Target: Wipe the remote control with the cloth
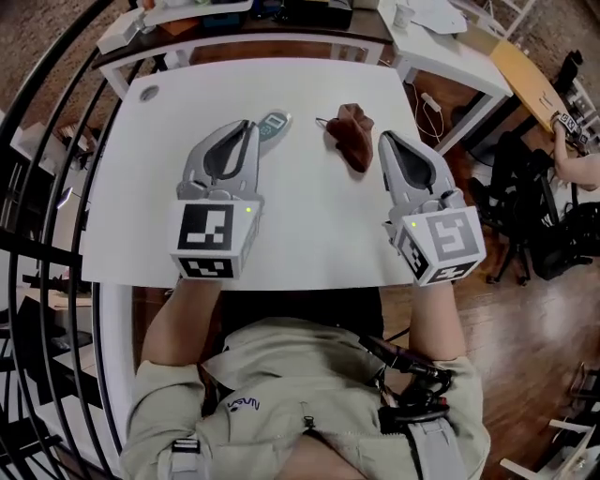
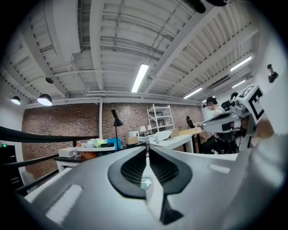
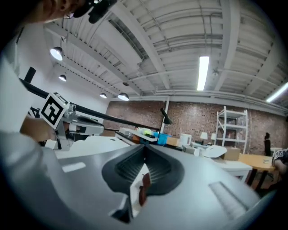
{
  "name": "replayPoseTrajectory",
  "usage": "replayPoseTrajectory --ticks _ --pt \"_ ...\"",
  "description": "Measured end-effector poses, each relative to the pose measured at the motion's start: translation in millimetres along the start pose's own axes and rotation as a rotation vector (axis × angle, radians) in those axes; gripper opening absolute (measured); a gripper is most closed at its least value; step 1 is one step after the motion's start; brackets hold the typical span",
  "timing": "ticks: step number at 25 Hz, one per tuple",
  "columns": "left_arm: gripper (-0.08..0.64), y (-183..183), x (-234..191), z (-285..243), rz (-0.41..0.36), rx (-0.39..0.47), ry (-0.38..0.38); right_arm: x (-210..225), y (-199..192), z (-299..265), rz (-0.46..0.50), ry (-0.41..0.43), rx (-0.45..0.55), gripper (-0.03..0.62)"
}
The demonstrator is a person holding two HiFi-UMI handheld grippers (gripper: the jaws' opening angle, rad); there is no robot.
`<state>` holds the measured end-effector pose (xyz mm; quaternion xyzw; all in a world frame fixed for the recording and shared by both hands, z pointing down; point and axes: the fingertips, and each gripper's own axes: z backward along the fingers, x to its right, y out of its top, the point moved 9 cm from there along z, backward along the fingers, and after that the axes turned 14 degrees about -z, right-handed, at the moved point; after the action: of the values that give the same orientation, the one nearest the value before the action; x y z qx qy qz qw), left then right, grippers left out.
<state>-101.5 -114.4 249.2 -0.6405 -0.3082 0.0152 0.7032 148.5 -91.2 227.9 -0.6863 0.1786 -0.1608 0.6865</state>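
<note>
A grey remote control (image 1: pixel 273 124) with a teal screen lies on the white table (image 1: pixel 309 225), far of middle. To its right sits a crumpled brown cloth (image 1: pixel 352 133). My left gripper (image 1: pixel 251 127) hovers over the table, its tips just left of the remote, jaws shut and empty. My right gripper (image 1: pixel 384 139) hangs just right of the cloth, likewise shut with nothing held. In the left gripper view the jaws (image 2: pixel 147 148) meet and a sliver of the remote (image 2: pixel 145 183) shows below them. The right gripper view shows closed jaws (image 3: pixel 145 146) with the cloth (image 3: pixel 144 181) beneath.
A round grommet (image 1: pixel 148 93) sits in the table's far left corner. Black railing (image 1: pixel 37 159) curves along the left. Another desk (image 1: pixel 281 23) with clutter stands behind, and office chairs (image 1: pixel 525 206) and a person (image 1: pixel 574 155) are to the right.
</note>
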Motion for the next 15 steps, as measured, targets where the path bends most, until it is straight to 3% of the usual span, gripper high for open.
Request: replayPoseTrajectory --ticks 4,9,15 --pt "0.002 18 37 71 0.052 0.113 0.046 -45 -16 65 -0.023 -0.038 0.036 0.005" --pt "0.002 6 82 137 0.068 0.112 0.022 -100 -46 136 -0.048 -0.089 0.028 0.005" --pt "0.002 -18 120 187 0.057 0.082 -0.031 -137 -65 172 -0.091 -0.117 0.008 0.003"
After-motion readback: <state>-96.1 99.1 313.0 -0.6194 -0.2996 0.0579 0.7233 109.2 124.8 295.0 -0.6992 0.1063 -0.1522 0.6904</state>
